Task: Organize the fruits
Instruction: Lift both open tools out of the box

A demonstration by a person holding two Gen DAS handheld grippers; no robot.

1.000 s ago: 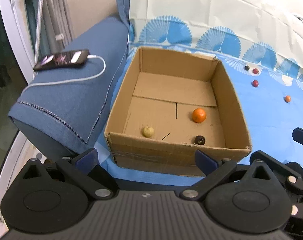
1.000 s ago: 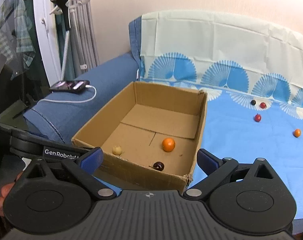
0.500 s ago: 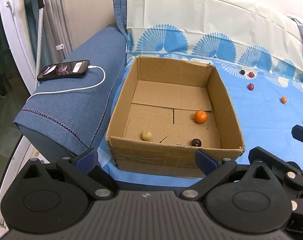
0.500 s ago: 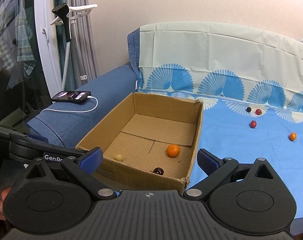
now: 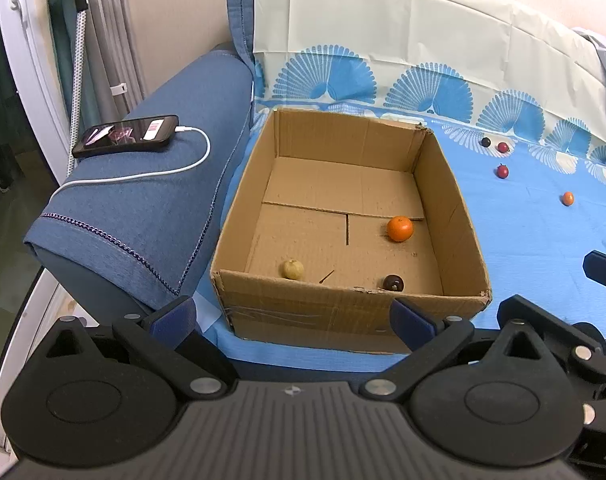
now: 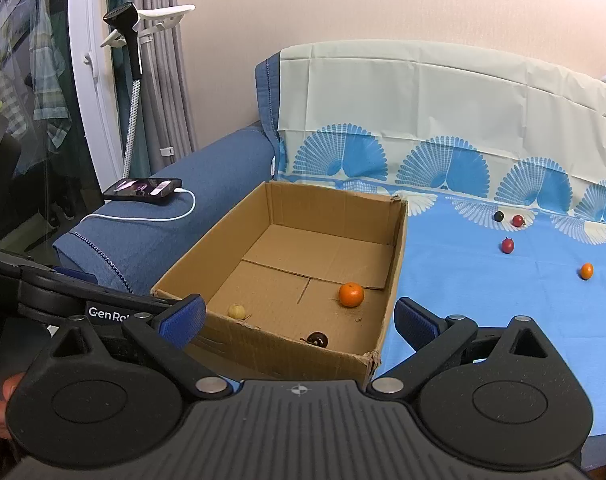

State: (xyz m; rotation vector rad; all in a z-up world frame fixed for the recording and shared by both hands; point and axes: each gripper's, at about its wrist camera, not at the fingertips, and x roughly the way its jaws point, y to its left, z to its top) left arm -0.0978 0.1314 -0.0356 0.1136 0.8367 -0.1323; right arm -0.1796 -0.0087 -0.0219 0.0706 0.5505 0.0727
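Both views are evenly and brightly lit by soft indoor light, with no harsh glare. The cardboard box [image 5: 347,216] throws only a faint shadow across its own floor. Focus is sharp in the middle, colours clear. Fisheye distortion bends the white door frame [image 6: 93,92] and the sofa back, and the picture corners fall to black.

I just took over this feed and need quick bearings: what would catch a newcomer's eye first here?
The open cardboard box in the middle of the blue sheet, holding an orange fruit, a pale yellowish fruit and a dark fruit. To its right, four small fruits lie loose on the sheet. A phone charges on the sofa arm at left; both grippers hang open and empty.
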